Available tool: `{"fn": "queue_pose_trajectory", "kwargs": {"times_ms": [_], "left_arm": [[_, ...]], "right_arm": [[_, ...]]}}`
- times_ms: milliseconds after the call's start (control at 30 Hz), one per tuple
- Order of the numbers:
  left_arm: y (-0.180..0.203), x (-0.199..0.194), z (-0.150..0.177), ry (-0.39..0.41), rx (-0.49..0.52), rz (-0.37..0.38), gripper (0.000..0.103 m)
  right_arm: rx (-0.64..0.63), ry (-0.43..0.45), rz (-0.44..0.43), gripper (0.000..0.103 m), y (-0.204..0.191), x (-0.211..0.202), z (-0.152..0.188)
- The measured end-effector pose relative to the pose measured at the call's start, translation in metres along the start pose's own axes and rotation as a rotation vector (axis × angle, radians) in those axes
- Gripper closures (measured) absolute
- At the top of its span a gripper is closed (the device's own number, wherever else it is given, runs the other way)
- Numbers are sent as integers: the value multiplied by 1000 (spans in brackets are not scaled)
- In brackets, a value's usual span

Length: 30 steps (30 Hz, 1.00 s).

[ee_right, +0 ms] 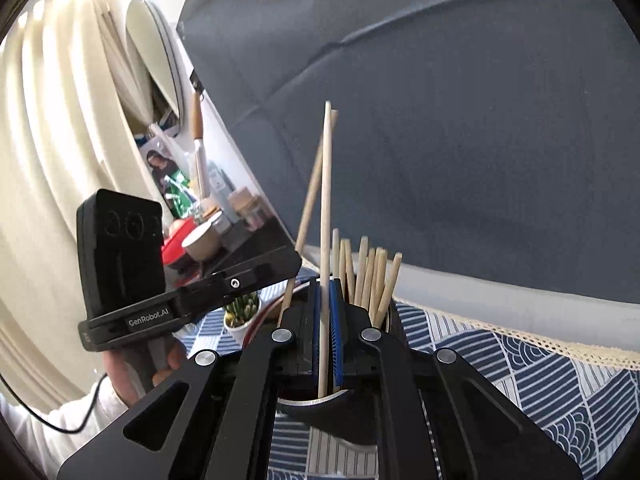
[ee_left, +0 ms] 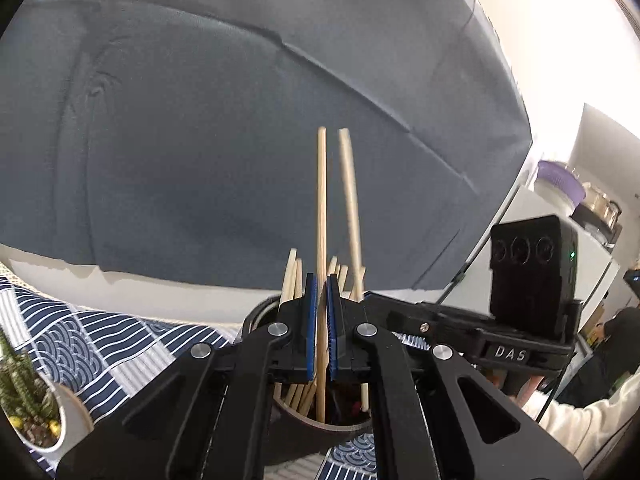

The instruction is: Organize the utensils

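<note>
A dark round holder point(ee_left: 320, 434) on the blue patterned tablecloth holds several wooden chopsticks point(ee_left: 291, 276). My left gripper point(ee_left: 321, 292) is shut on one long chopstick point(ee_left: 321, 200), upright with its lower end inside the holder. My right gripper point(ee_right: 326, 300) is shut on another long chopstick point(ee_right: 326, 200), also standing in the holder point(ee_right: 332, 408). Each view shows the other held chopstick beside its own: in the left wrist view point(ee_left: 350, 200) and leaning in the right wrist view point(ee_right: 310, 200). Both grippers hover just above the holder rim, close together.
A small white pot with a cactus point(ee_left: 36, 404) stands left of the holder, also seen in the right wrist view point(ee_right: 240, 312). A grey sofa point(ee_left: 240, 120) fills the background. Cluttered shelves with bowls and jars point(ee_right: 200, 236) stand at one side.
</note>
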<state>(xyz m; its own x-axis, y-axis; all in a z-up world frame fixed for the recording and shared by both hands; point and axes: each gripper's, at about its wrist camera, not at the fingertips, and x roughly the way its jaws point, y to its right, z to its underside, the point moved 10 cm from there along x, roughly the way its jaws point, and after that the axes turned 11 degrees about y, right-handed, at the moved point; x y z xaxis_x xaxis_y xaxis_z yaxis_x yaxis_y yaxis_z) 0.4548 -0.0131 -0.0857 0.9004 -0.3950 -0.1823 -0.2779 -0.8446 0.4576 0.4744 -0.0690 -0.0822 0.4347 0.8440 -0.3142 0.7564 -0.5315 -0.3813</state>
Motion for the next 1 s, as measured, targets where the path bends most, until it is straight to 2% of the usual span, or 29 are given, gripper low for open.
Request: {"fn": "queue_pose_trajectory", "kwargs": {"times_ms": [233,333,400,433,533,567,600,633,700,767,900,933,967,1000], "left_arm": [[7,-16,2,-50,54,-22,98],[10,-24,1,-72,61,-25,97],[7,-33,0,-80,62,-27,86],[9,-35,-1,-84,67,-28,84],[11,-46,-5,-100,89,-37,72],[11,-51,-7,-101,92,-41,62],[10,-56,-10,-102,91,-48,52],[9,-60,-12,-103,91,-55,48],[7,-67,-16,-111,97,-73,35],[2,-76,-20,-118,105,-99,25],[-3,-92,-25,-133,115,-116,13],[-4,-96,-26,-134,124,-119,12],[-4,-100,-27,-138,128,-119,7],[-6,-104,-27,-145,134,-122,6]], "right_arm": [[-4,-39,39,98,-2,-9,14],[-13,-37,73,95,-4,-15,16],[-5,-36,77,94,-6,-22,17],[-10,-32,91,94,-8,-25,15],[-26,-24,145,92,-11,-36,11],[-28,-24,164,80,-11,-39,10],[-33,-22,188,73,-11,-43,9],[-39,-15,217,63,-11,-48,8],[-41,-12,263,61,-12,-55,6],[-38,-9,296,54,-14,-61,5],[-55,3,373,37,-21,-73,2],[-59,11,405,25,-24,-78,1],[-60,20,427,15,-25,-81,-1],[-61,30,444,15,-27,-85,-2]]}}
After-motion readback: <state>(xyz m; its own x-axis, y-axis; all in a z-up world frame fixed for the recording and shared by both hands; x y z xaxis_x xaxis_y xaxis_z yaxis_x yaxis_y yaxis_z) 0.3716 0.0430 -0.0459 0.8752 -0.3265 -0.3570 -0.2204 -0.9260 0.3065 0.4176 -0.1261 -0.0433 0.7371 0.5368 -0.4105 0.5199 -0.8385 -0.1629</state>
